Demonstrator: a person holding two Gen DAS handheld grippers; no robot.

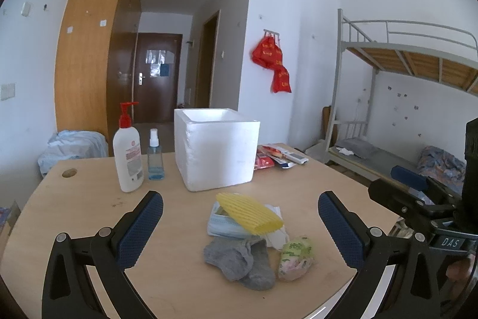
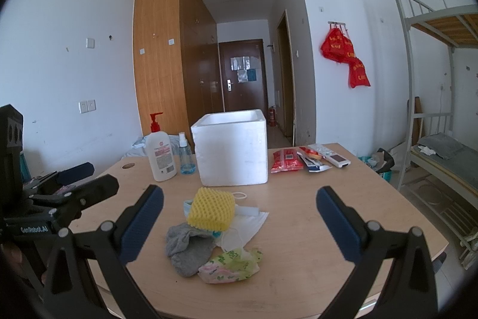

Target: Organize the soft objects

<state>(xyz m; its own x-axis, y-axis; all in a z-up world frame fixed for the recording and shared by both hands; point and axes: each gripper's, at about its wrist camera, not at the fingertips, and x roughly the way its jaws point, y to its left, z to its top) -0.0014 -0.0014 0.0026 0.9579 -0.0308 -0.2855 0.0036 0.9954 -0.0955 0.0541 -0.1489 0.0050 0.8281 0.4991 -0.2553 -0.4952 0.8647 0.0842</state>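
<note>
While both grippers hang above the near edge of the light wooden tabletop [image 1: 89, 199], the soft things lie in a small heap at the lower centre of each view.

At the left of the left wrist view stand a white pump bottle with a red nozzle [image 1: 128, 153] and, just beside it, a small clear spray bottle of blue liquid [image 1: 155, 156]. Right of them, at the frame's centre, sits an open white foam box [image 1: 216, 147], square and thick-walled. Further right lie red snack packets [image 1: 264, 159] and a white remote control [image 1: 294, 156].

Below the box, the heap: a yellow ribbed foam net sleeve [image 1: 249, 213] lies across a pale blue face mask [image 1: 222, 224] and crumpled white tissue [image 1: 277, 235]. A limp grey sock [image 1: 239, 262], folded over itself, touches the mask's lower edge, and a crinkled green-and-pink printed tissue packet [image 1: 295, 257] rests just right of the sock.

The left gripper [image 1: 240, 229] has its blue-padded fingers [image 1: 140, 226] spread wide and empty, the heap showing between them. From the right wrist view, the right gripper [image 2: 239, 224] is likewise spread wide, holding nothing, with the sock [image 2: 188, 247], sleeve [image 2: 212, 210] and packet [image 2: 230, 265] between its fingers [image 2: 337, 221].
</note>
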